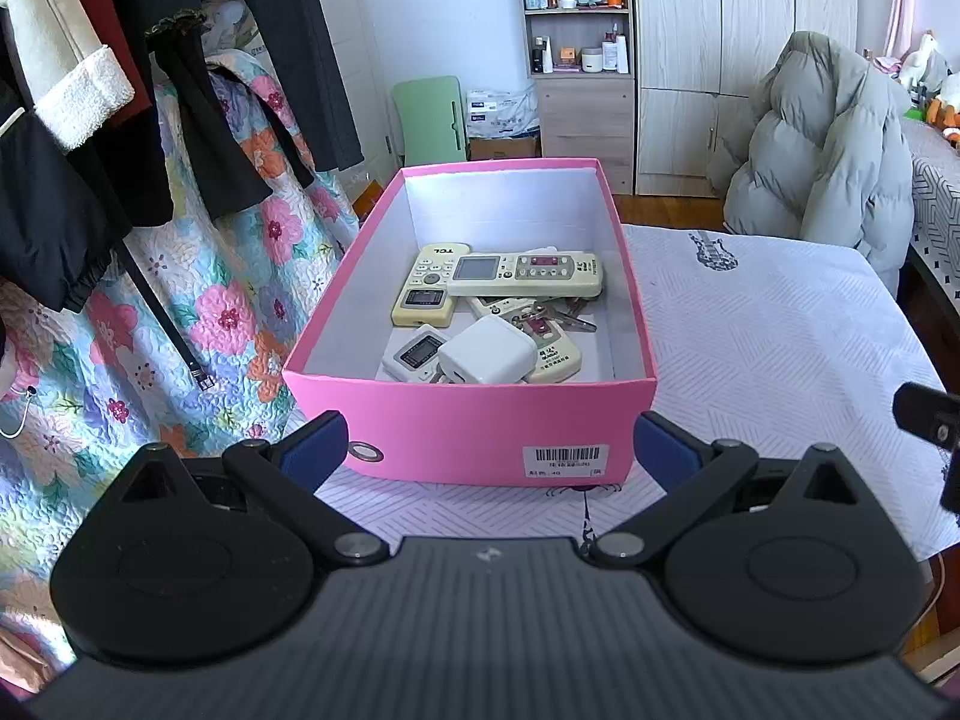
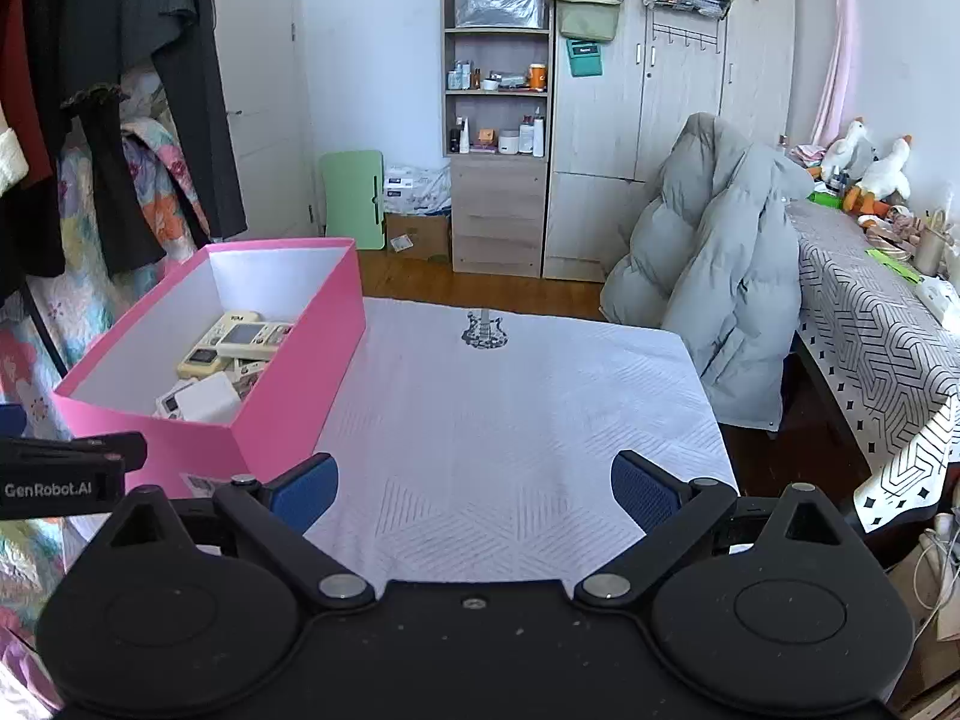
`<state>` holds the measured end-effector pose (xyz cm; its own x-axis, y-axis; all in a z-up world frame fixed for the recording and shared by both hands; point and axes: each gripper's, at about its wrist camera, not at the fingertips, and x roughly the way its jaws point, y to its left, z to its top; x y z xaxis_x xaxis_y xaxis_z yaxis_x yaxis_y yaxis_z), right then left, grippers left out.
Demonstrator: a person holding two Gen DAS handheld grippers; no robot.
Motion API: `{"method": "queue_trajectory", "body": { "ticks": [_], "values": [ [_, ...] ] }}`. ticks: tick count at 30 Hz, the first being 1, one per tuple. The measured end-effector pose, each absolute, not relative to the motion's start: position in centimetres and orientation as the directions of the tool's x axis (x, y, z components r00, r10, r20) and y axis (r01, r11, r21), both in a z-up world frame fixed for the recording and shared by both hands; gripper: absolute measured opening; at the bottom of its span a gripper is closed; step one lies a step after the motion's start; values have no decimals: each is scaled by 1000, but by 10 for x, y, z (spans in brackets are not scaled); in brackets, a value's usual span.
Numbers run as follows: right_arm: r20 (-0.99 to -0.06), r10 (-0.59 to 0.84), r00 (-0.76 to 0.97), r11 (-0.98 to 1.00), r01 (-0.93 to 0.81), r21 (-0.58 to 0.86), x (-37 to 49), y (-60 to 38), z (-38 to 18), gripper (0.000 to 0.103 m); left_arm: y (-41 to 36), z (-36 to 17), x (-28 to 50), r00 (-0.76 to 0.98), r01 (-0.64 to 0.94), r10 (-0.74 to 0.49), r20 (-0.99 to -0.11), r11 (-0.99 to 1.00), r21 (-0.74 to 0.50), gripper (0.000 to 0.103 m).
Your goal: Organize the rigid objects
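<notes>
Evidently the sorting is near its end: the loose rigid things are gathered inside the open pink cardboard shoebox, which sits toward the left side of the white quilted-cloth worktop, probably so both hands can reach it. Inside lie a cream TCL remote control, a long cream remote with a grey screen resting across it, a white square plug adapter on top of smaller remotes, and a bunch of keys between them. No stray item shows on the cloth beside the box.

The left claw hovers low, just before the box's near wall, blue pads spread wide, holding nothing. The right claw hangs over bare cloth to the box's right, likewise spread and unladen.
</notes>
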<state>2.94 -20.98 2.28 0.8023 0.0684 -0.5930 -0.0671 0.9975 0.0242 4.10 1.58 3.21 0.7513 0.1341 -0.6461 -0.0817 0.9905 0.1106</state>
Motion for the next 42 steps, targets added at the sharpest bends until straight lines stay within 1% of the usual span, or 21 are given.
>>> {"method": "queue_trajectory", "body": {
  "ticks": [4, 19, 42],
  "values": [
    [-610, 68, 789, 997, -73, 16, 30, -206, 22, 99, 15, 31, 40, 753, -75, 134, -644, 990, 118, 103],
    [-600, 8, 800, 1000, -8, 3, 27, -206, 24, 99, 16, 29, 41, 749, -77, 135, -649, 990, 117, 103],
    [-599, 0, 801, 1000, 6, 9, 26, -207, 23, 99, 16, 26, 42, 738, -68, 141, -660, 988, 135, 103]
  ]
}}
